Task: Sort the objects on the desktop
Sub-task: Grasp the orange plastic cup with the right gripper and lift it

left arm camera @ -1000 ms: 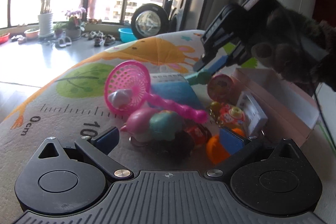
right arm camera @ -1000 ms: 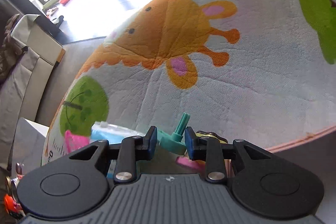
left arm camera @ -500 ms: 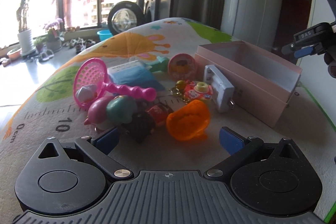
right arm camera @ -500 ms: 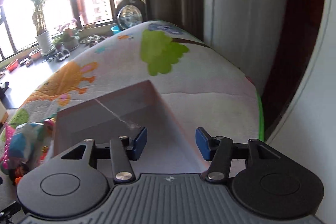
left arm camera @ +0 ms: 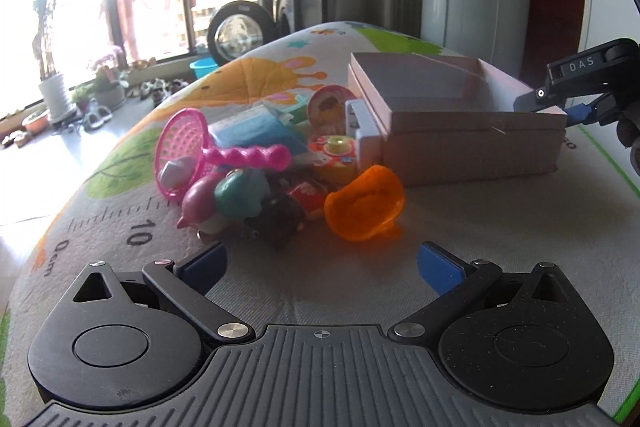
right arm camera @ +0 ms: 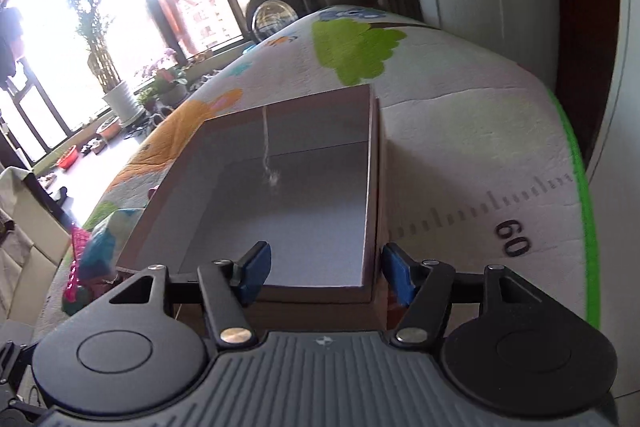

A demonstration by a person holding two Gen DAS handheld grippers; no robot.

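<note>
Above pink box (right arm camera: 280, 219) rim, right gripper (right arm camera: 324, 269) spread (nothing held), mat (right arm camera: 460, 155) beside.

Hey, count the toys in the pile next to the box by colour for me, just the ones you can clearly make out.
Pink: 2, the net scoop and the pink figure
Orange: 1, the orange cup
Teal: 1, the round teal toy
Blue: 1, the blue packet
Total: 5. Others behind and underneath are too jumbled to count. The box holds no toys.
</note>
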